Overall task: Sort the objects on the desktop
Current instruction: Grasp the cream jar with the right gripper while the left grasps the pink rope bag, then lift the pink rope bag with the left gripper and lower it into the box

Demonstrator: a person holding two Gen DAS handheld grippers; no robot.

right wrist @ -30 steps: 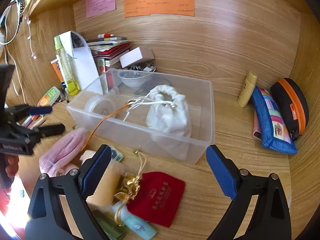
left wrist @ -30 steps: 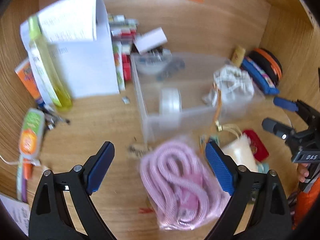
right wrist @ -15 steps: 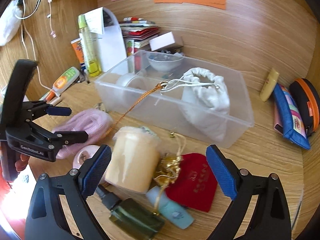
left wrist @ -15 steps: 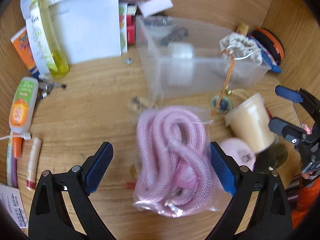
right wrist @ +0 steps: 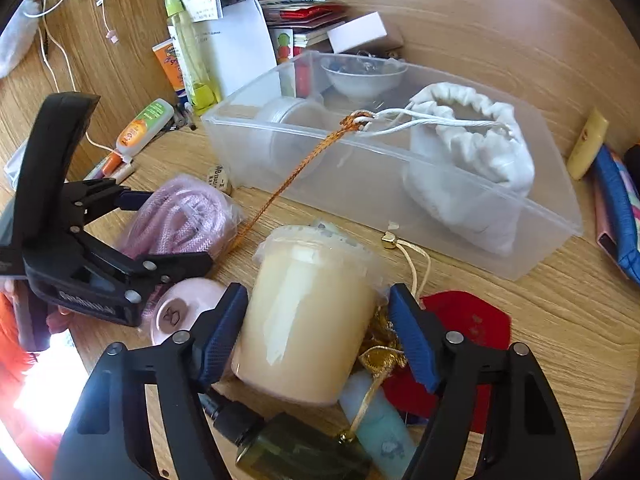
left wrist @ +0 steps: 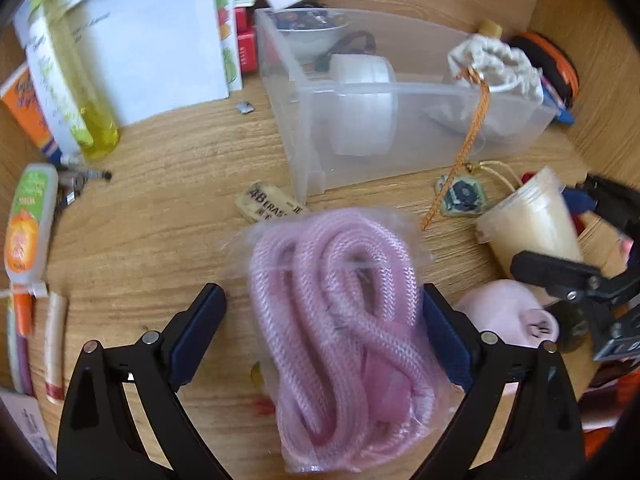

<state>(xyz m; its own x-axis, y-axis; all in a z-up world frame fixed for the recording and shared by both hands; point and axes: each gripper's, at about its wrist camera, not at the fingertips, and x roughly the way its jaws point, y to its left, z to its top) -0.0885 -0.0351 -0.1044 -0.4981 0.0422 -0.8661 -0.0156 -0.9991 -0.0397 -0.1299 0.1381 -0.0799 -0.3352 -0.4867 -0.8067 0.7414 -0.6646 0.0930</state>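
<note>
Left wrist view: left gripper (left wrist: 322, 344) points down at the wooden desk (left wrist: 160, 208), jaws wide apart. A bagged pink rope (left wrist: 340, 344) lies between them; the right blue pad is touching or just beside the bag's edge, the left pad well apart from it, no clamp. Eraser (left wrist: 266, 202) just beyond the bag. Clear plastic bin (left wrist: 404, 140) further back, holding a tape roll (left wrist: 366, 104), a small white bowl (left wrist: 310, 38) and a white drawstring pouch (left wrist: 496, 64); an orange cord (left wrist: 468, 140) hangs from the pouch over the bin's front wall onto the desk. Yellow bottle (left wrist: 72, 92) and white paper (left wrist: 156, 44) stand at far left. Right gripper (left wrist: 576, 240) enters from the right edge around a cream cup (left wrist: 532, 220). Pink round case (left wrist: 508, 312) sits beside the rope bag.

Right wrist view: right gripper (right wrist: 320, 340) straddles the cream cup (right wrist: 308, 320), which is wrapped in clear film and tilted. Jaws are closing; the left pad looks right against the cup wall, the right pad near it but I cannot tell if it touches. Red pouch (right wrist: 472, 320), gold tassel (right wrist: 380, 356), pale blue tube (right wrist: 380, 428) and dark green bottle (right wrist: 300, 452) crowd near the cup. Left gripper (right wrist: 168, 232) is at left, open over the pink rope (right wrist: 184, 216). Bin (right wrist: 400, 184) behind, pouch (right wrist: 476, 152) inside.
</note>
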